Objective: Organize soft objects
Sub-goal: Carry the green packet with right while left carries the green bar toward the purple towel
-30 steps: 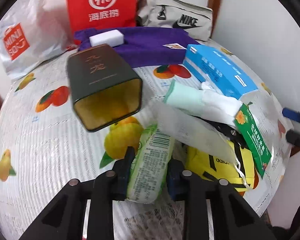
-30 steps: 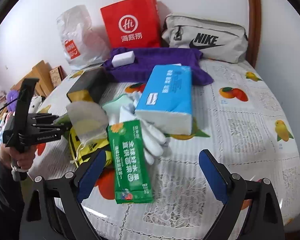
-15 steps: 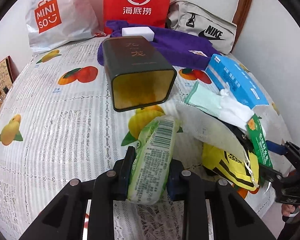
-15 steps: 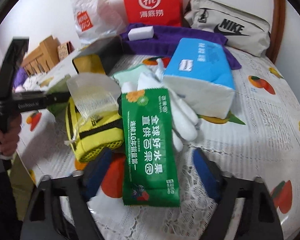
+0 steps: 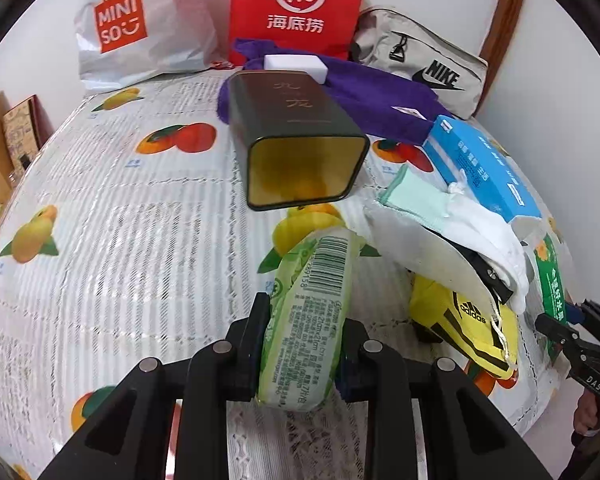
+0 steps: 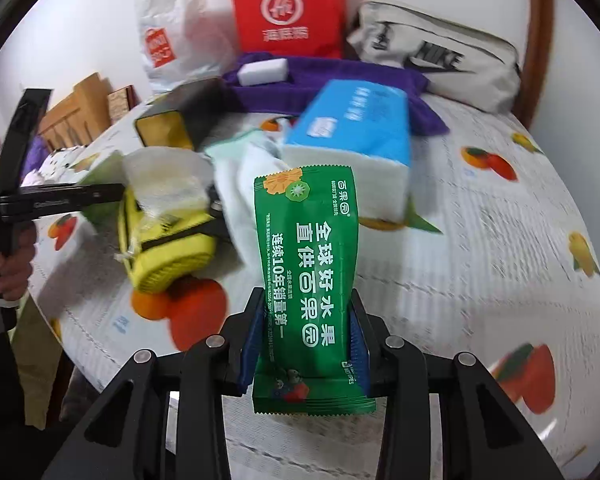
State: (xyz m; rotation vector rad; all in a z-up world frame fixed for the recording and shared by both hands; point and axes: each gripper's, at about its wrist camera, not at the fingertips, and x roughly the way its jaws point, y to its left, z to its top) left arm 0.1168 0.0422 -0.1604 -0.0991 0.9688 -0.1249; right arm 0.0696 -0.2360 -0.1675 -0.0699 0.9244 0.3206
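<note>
My right gripper has just been closing its jaws, and where they were standing wide around the green wipes packet a second ago, the blue pads are now pressing on its lower half. The packet is standing upright between them now, where earlier it was lying flat against the pile. My left gripper is still clamping the pale green tissue pack, and the view has swung so the dark tin is sitting more central than before.

Everything is resting on a table under a white lace cloth printed with fruit, backing onto a white wall with a brown wood frame at the right. Cardboard boxes are showing off the left edge.

Ahead of the left gripper the tin is lying on its side, open mouth facing me. To its right a heap is crowding together: a blue tissue box, a mint and white cloth, and a yellow pouch under a translucent bag. Behind, a purple towel is carrying a white block, with a red bag, a white shopping bag and a grey pouch leaning on the wall.
</note>
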